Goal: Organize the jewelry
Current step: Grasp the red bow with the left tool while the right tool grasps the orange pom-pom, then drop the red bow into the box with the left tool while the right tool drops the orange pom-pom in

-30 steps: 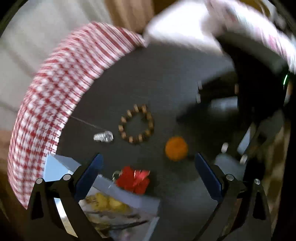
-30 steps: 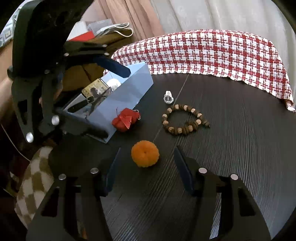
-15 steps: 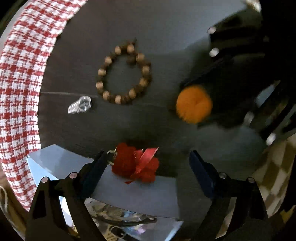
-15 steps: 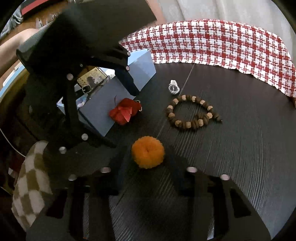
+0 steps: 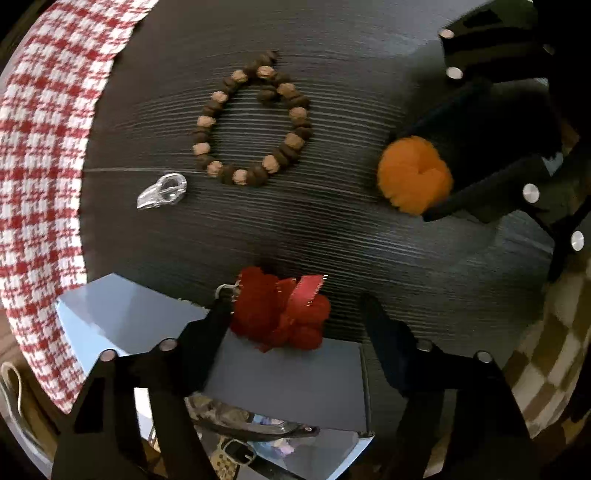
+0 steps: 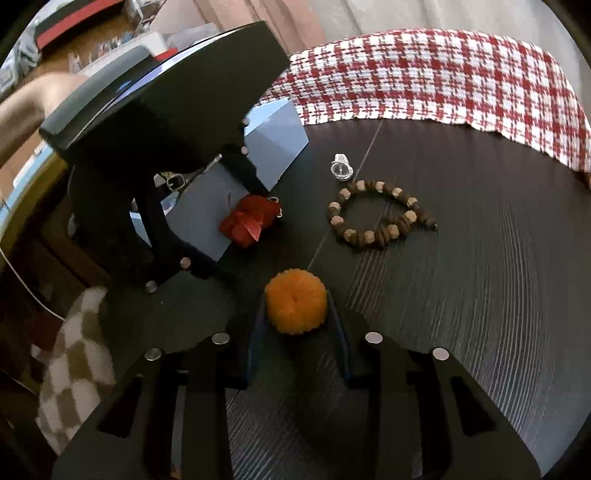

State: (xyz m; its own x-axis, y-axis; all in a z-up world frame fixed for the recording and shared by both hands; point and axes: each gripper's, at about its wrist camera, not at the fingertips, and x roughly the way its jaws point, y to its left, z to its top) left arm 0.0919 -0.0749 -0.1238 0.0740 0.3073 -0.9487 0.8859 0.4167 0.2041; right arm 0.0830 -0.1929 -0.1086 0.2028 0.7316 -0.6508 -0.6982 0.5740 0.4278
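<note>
Now, right gripper (image 6: 297, 321): clamped on soft, light orange pompom (image 6: 295, 306).
Left gripper (image 5: 291, 314): jaws closing, not yet gripping floppy red bow charm (image 5: 280, 314); grip its middle.

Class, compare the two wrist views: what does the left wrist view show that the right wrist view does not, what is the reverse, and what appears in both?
Only the left wrist view: the left gripper from behind, its jaws closing around the red ornament, one not yet touching.
Only the right wrist view: a bare forearm and curtains.
Both: orange pom-pom clamped in the right gripper, bead bracelet, clear ring, blue box, checked cloth.
</note>
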